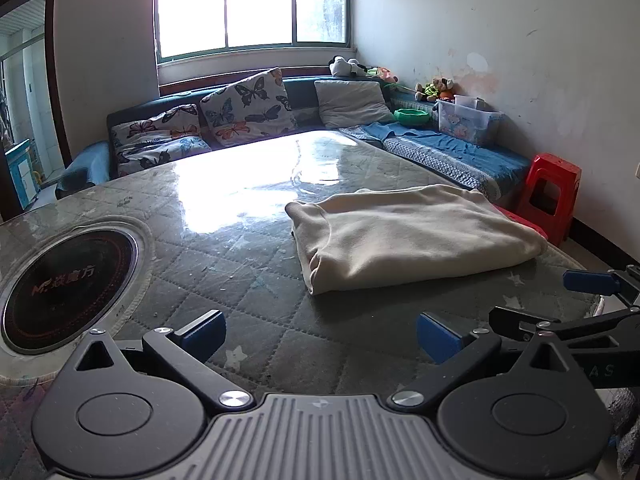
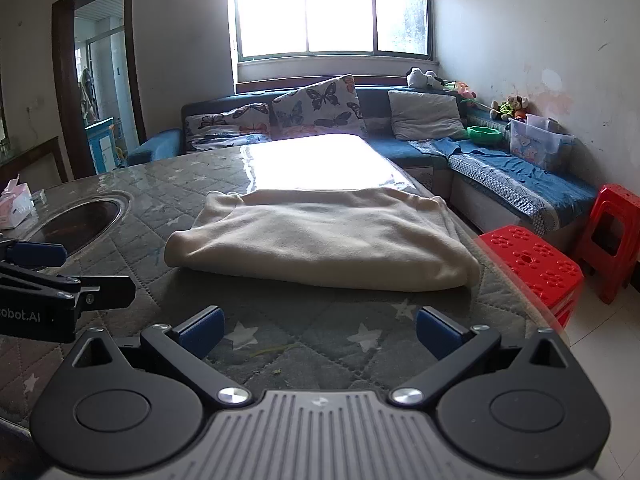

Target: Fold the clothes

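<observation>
A cream garment (image 2: 320, 236) is lying folded into a thick rectangle on the quilted, star-patterned desk (image 2: 280, 344), under a glossy clear cover that is catching the window (image 2: 332, 8) glare. In the right wrist view the left hand-held gripper (image 1: 320, 338) is entering at 9 o'clock. The right hand-held gripper (image 2: 320, 332) is hovering just short of the garment's near edge, which is sitting at 12 o'clock from it. Both hand-held grippers are holding their blue-padded fingers (image 2: 202, 330) wide apart, gripping nothing and clear of the cloth. From the left wrist view the garment is resting toward 1 o'clock, and a round black cooktop (image 1: 68, 280) is sitting sunk into the desk at 9 o'clock. Beyond the desk, butterfly-print cushions (image 1: 248, 108) are leaning on a blue sofa (image 2: 520, 184) at 12 o'clock, and two red plastic stools (image 2: 532, 264) are standing on the floor at 3 o'clock, beside the desk's right edge.
</observation>
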Demonstrator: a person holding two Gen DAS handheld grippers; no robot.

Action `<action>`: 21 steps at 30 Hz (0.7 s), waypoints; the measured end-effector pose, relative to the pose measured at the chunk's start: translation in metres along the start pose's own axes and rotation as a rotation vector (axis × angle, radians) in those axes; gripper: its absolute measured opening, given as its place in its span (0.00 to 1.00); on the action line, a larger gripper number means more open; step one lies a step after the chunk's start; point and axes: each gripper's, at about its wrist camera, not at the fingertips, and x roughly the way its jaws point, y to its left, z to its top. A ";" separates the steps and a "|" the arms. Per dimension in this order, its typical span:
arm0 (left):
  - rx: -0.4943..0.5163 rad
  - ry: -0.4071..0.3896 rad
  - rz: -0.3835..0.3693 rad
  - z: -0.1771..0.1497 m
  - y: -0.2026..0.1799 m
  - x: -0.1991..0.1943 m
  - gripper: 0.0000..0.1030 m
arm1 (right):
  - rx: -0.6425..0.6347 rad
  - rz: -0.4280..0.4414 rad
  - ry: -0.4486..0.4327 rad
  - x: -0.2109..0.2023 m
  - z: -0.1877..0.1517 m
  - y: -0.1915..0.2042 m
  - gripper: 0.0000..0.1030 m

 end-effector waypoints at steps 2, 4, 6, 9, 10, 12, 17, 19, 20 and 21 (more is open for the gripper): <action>0.003 -0.001 0.000 0.001 0.000 0.000 1.00 | 0.001 0.000 0.000 0.000 0.000 0.000 1.00; 0.006 0.000 0.000 0.001 0.000 0.001 1.00 | 0.001 0.000 -0.001 0.000 0.000 0.000 1.00; 0.008 0.003 0.000 0.003 0.000 0.003 1.00 | 0.002 0.001 -0.001 0.001 0.001 0.000 1.00; 0.010 0.009 0.004 0.005 0.001 0.007 1.00 | 0.006 0.003 0.004 0.004 0.001 0.000 1.00; 0.009 0.012 0.005 0.005 0.001 0.009 1.00 | 0.008 0.003 0.006 0.006 0.001 0.000 1.00; 0.010 0.017 0.006 0.006 0.001 0.012 1.00 | 0.008 0.007 0.015 0.010 0.002 -0.001 1.00; 0.017 0.035 0.007 0.008 0.001 0.021 1.00 | 0.014 0.006 0.028 0.018 0.003 -0.002 1.00; 0.016 0.041 0.007 0.010 0.002 0.025 1.00 | 0.020 0.005 0.034 0.022 0.004 -0.003 1.00; 0.015 0.044 0.007 0.011 0.002 0.026 1.00 | 0.024 0.005 0.038 0.024 0.004 -0.004 1.00; 0.015 0.045 0.007 0.012 0.003 0.028 1.00 | 0.024 0.004 0.041 0.025 0.004 -0.004 1.00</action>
